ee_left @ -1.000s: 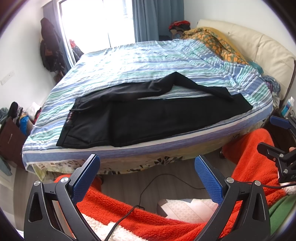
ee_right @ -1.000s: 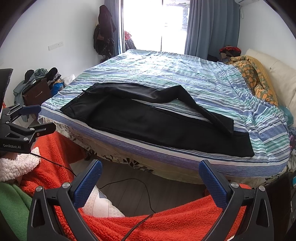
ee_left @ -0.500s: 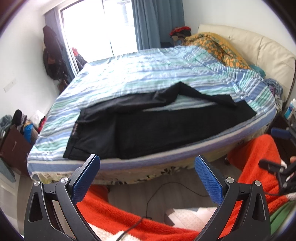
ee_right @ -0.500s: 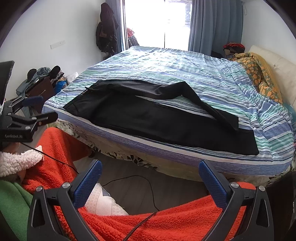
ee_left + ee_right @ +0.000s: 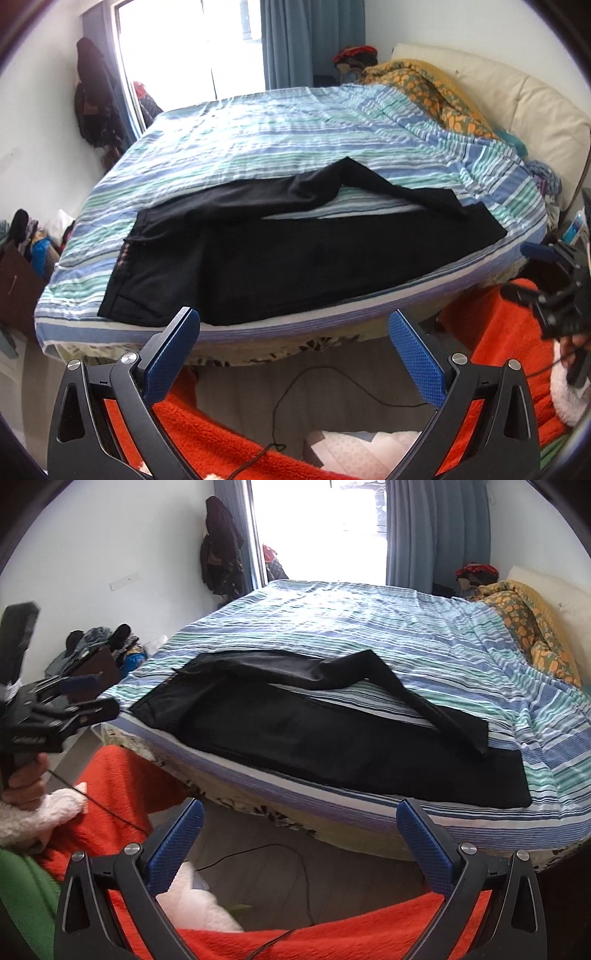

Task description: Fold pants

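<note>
Both claws agape short of black pants [image 5: 295,254], far leg kinked.

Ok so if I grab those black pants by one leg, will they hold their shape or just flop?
The pants will probably flop: the far leg already lies bent and rumpled across the bedspread. They look thin and flat, so likely light. The lifted part would probably drag the rest along, since the cloth lies loose on the bed.

My right gripper [image 5: 550,280] is blurring at the frame's edge in my left camera, its jaws unreadable. The clutter [image 5: 99,646] by the wall is probably clothing.
</note>
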Available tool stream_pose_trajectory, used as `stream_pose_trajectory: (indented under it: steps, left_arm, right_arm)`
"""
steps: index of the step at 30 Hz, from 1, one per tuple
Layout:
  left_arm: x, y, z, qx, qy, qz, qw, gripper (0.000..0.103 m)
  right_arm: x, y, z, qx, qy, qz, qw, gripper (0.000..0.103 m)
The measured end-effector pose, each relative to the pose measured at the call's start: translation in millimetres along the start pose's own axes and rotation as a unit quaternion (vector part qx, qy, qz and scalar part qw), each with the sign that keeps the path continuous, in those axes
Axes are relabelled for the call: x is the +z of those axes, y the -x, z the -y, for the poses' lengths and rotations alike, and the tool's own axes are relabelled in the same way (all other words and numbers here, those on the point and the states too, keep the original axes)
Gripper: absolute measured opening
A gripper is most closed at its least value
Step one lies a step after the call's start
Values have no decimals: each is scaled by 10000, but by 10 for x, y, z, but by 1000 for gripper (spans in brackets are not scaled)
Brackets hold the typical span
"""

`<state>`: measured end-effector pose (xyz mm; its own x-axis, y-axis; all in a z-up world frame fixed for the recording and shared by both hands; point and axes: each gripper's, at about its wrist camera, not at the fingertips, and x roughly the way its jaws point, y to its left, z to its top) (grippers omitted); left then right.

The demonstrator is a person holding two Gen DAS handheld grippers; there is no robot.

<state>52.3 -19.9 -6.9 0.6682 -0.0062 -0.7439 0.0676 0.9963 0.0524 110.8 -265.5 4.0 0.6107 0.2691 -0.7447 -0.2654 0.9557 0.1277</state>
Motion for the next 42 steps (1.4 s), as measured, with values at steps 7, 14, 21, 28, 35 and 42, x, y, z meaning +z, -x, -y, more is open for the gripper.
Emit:
stream_pose_trajectory:
  steps: [7,14,21,28,35,42]
  left_arm:
    - [-53,-134,-21,151,68,-216,9996,102]
    - [-59,-336,55,259,2,-529,9983,102]
    - [-38,-520,125,305,-75,-785,9964,102]
    - [-18,-642,130,296,-122,-931,9951,102]
    - [-7,-856,227,140,-243,-1244,9918,102]
    - [41,-791,244,340,-359,-1038,9934,102]
  right_arm:
    - [168,-765,1315,-96,-1100,-665,9917,81]
    - [681,-1455,1896,-901,-220,-793,9925,65]
    - [746,-2114,2086,-1183,677,-1292,9822,65]
    - [867,-1992,2025,-976,952,-1447,9800,6]
    - [1762,-1447,2356,-706,433,-1115,9903,5]
    - [2309,-1621,3621,-1777,-1694,-289,9690,72]
